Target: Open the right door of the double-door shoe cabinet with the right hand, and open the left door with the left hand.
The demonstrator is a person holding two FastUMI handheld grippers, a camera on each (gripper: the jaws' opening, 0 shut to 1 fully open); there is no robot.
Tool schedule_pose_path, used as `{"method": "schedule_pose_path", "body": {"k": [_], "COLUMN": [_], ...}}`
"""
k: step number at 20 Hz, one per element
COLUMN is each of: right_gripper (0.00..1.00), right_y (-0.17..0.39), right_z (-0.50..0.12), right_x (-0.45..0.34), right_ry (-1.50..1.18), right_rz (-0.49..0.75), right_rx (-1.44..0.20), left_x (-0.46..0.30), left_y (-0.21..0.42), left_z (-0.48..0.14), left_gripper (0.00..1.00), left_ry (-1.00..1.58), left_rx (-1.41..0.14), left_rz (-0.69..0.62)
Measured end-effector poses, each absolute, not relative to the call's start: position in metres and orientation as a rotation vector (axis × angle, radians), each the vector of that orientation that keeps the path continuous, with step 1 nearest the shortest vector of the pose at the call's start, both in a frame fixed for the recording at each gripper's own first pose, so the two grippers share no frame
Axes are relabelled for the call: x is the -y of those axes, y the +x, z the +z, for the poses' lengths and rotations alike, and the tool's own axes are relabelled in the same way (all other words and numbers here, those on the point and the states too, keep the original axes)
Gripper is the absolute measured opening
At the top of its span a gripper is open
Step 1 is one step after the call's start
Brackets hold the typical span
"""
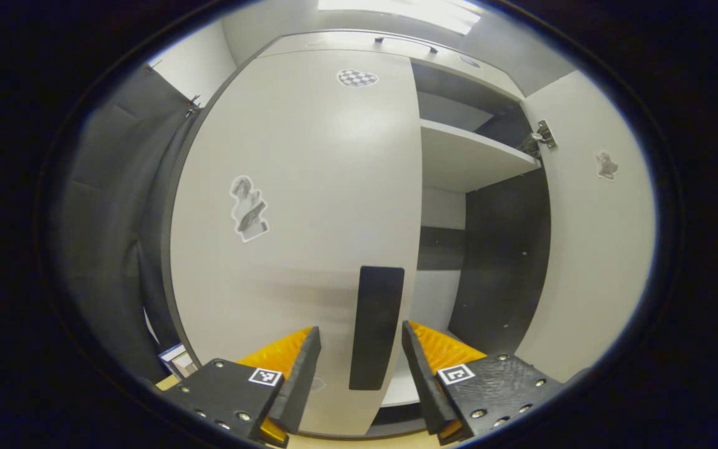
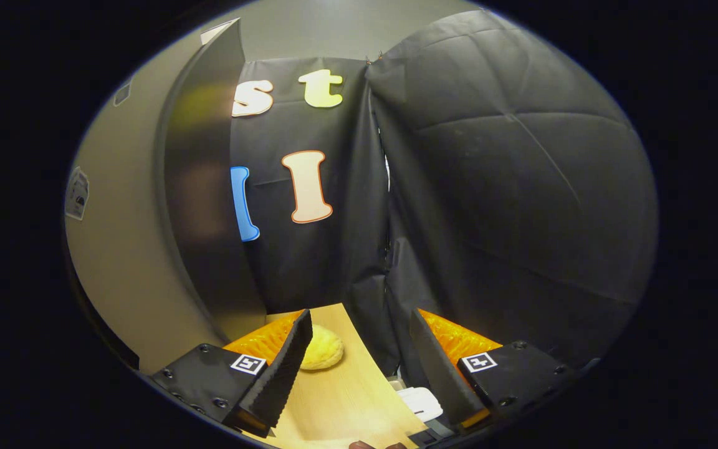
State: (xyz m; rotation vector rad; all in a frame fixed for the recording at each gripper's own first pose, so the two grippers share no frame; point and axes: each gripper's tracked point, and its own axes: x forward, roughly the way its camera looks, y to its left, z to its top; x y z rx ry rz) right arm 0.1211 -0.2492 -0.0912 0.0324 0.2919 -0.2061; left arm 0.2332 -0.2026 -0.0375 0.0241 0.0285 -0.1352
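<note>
In the left gripper view the cabinet's white left door [image 1: 309, 206] stands closed, with stickers on its face. Its black vertical handle [image 1: 376, 327] lies in the gap between the fingers of my left gripper [image 1: 360, 327], which is open, with space on both sides of the handle. The right door [image 1: 589, 249] is swung wide open, baring a white shelf [image 1: 471, 156] and the dark interior. In the right gripper view my right gripper [image 2: 360, 315] is open and holds nothing; the opened right door [image 2: 122, 249] stands just to its left, dark edge [image 2: 203, 206] toward me.
Black cloth wall [image 2: 496, 187] hangs close ahead of the right gripper. A wooden surface [image 2: 340, 393] below carries a yellow round bun-like object [image 2: 323, 349] and a small white object [image 2: 421, 402]. More black cloth [image 1: 116, 218] hangs left of the cabinet.
</note>
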Motion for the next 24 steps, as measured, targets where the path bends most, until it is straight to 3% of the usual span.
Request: {"method": "schedule_pose_path", "body": {"k": [2, 4, 6, 8, 9, 10, 14, 24], "right_gripper": [0.92, 0.92, 0.92, 0.95, 0.98, 0.93, 0.98, 0.98], "right_y": [0.131, 0.141, 0.149, 0.156, 0.159, 0.162, 0.166, 0.150], "right_z": [-0.094, -0.095, -0.094, -0.095, -0.096, -0.095, -0.100, -0.093], "right_x": [0.249, 0.249, 0.249, 0.246, 0.245, 0.246, 0.248, 0.246], "right_ry": [0.027, 0.024, 0.044, 0.077, 0.092, 0.101, 0.101, 0.108], "right_rz": [-0.194, -0.184, -0.174, -0.150, -0.140, -0.136, -0.131, -0.129], "right_rx": [-0.295, -0.297, -0.297, -0.299, -0.294, -0.288, -0.293, -0.284], "left_x": [0.206, 0.209, 0.209, 0.210, 0.210, 0.210, 0.211, 0.208], "left_y": [0.239, 0.244, 0.246, 0.243, 0.243, 0.242, 0.243, 0.232], "left_z": [-0.040, -0.045, -0.048, -0.046, -0.046, -0.046, -0.046, -0.050], "left_gripper": [0.75, 0.52, 0.51, 0.35, 0.35, 0.31, 0.09, 0.08], "left_ry": [0.021, -0.030, -0.078, -0.059, -0.033, -0.005, 0.033, 0.023], "left_rx": [-0.038, -0.057, -0.056, -0.050, -0.044, -0.042, -0.017, -0.051], "left_rz": [-0.129, -0.128, -0.122, -0.117, -0.110, -0.102, -0.085, -0.100]}}
